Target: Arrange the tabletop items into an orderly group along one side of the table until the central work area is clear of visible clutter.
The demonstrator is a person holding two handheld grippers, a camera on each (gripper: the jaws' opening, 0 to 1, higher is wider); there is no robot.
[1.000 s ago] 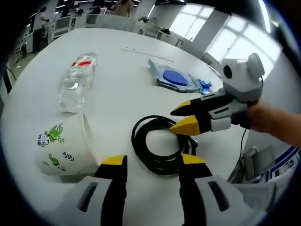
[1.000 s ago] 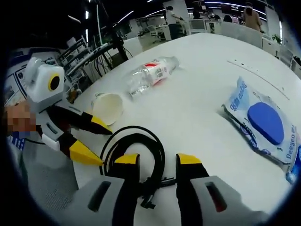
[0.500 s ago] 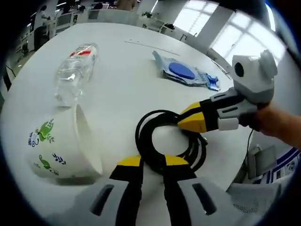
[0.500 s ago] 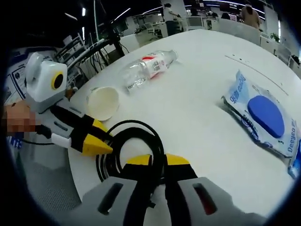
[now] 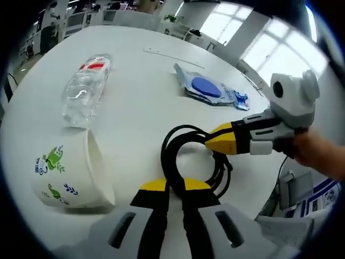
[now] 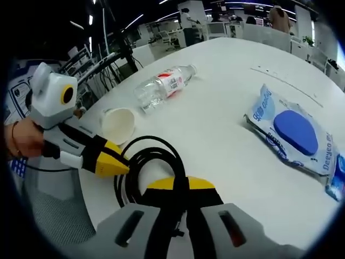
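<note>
A coiled black cable [image 5: 188, 156] [image 6: 153, 167] lies near the table's edge. My left gripper [image 5: 175, 186] is shut on the coil's near side. From the right in the left gripper view comes my right gripper [image 5: 218, 141], shut on the coil's far side; in its own view it [image 6: 180, 185] clamps the cable, with the left gripper [image 6: 116, 164] coming in from the left. A paper cup [image 5: 70, 170] [image 6: 118, 123] lies on its side. A clear water bottle [image 5: 83, 91] [image 6: 164, 85] lies flat beyond it. A blue wet-wipes pack [image 5: 207, 89] [image 6: 294, 132] lies farther along the table.
The round white table [image 5: 135, 86] [image 6: 221, 108] ends just behind the cable. Beyond it are office desks, chairs and people [image 6: 280, 16] in the distance. A person's hand [image 5: 318, 156] [image 6: 21, 140] holds each gripper.
Both grippers have shut on the cable; a second ago both stood open around it. The coil has lifted and shifted slightly between them.
</note>
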